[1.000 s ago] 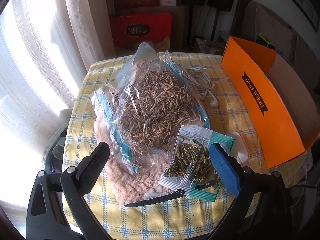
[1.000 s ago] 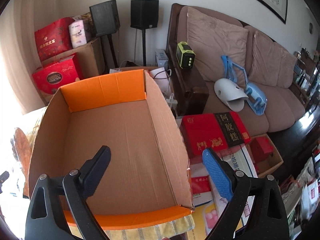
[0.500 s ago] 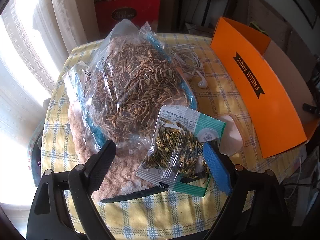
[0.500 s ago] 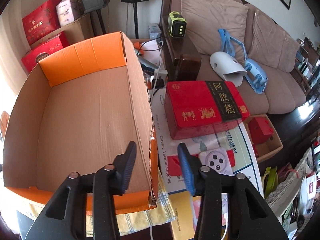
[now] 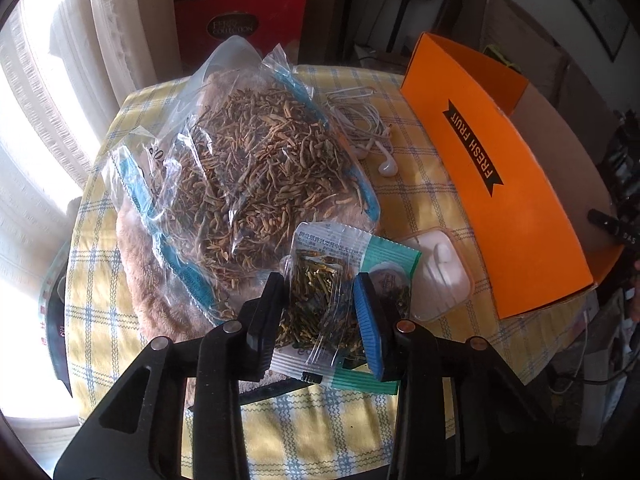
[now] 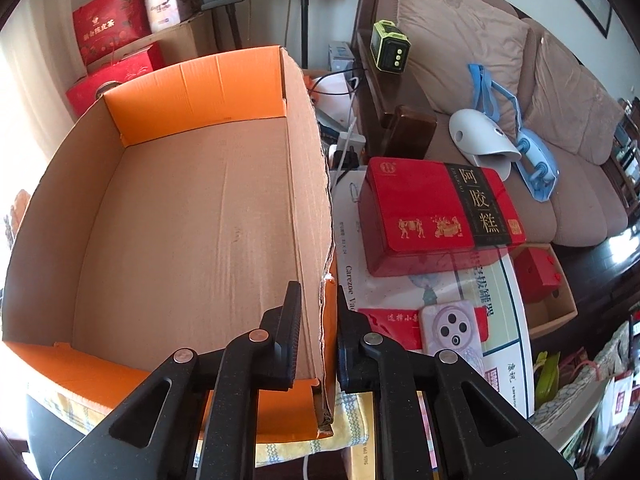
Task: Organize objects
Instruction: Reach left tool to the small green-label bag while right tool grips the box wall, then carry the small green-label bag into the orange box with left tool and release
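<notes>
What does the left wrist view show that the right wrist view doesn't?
Left wrist only: the left gripper closed on the small packet, the big bag of dried herbs, earphones.
Right wrist only: the right gripper clamping the box's side wall, and a red tin.
Both: the orange cardboard box.

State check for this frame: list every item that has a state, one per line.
Left gripper: shut on the small clear tea packet.
Small clear tea packet: sealed, pinched between the fingers.
Right gripper: shut on the orange cardboard box's side wall.
Orange cardboard box: open, empty.
Large clear bag of dried herbs: lying flat.
</notes>
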### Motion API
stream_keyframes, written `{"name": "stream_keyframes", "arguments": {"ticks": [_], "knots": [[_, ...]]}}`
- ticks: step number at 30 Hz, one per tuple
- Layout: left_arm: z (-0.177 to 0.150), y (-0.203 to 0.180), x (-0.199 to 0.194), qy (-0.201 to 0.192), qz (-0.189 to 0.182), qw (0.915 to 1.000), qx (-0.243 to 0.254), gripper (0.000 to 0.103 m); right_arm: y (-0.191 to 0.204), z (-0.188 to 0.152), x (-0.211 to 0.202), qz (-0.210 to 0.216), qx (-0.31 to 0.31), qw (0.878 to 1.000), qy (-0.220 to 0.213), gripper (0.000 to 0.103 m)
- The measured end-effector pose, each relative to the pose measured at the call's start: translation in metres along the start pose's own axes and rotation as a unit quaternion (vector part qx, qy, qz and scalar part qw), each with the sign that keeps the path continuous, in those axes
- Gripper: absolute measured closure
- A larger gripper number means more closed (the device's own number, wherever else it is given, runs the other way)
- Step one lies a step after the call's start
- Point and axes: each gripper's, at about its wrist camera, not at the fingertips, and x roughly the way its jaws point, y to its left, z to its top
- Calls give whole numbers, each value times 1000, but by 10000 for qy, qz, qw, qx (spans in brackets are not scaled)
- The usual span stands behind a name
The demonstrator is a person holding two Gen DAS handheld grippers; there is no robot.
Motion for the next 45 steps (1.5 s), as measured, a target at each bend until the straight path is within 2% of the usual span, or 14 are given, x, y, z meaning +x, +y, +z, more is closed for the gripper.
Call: {"name": "stream_keyframes", "arguments": {"ticks": [6,12,17,21,25,31,34,36,39,41,45], "knots": [[1,6,-14,-152,-168,9997,-119,82,20,-4,-4,90,-311,9994,-86,91],[9,3,-45,-452,-403,9981,-133,84,31,-4,-4,264,-555,9979,-183,92],[27,-15,-83,-855,-725,9937,-16,84,33,-7,-5,227,-471,9986,-123,92],[55,-46,-101,-1050,-980,9892,291,84,34,-9,-7,221,-407,9989,-80,92],[75,-82,-98,-1098,-970,9870,665,84,35,-11,-8,247,-334,9991,-61,93],[89,-117,-63,-810,-896,9890,851,83,36,-12,-9,267,-309,9992,13,94],[86,-126,-53,-768,-812,9895,918,73,36,-12,-10,269,-297,9992,21,94],[83,-128,-56,-800,-789,9889,970,71,36,-12,-10,265,-279,9993,22,94],[78,-117,-67,-976,-742,9886,870,55,37,-11,-10,262,-270,9993,22,94],[77,-104,-73,-1076,-613,9894,759,39,36,-11,-10,271,-254,9993,21,94],[77,-69,-82,-1198,-278,9911,512,27,36,-12,-9,282,-238,9993,19,94]]}}
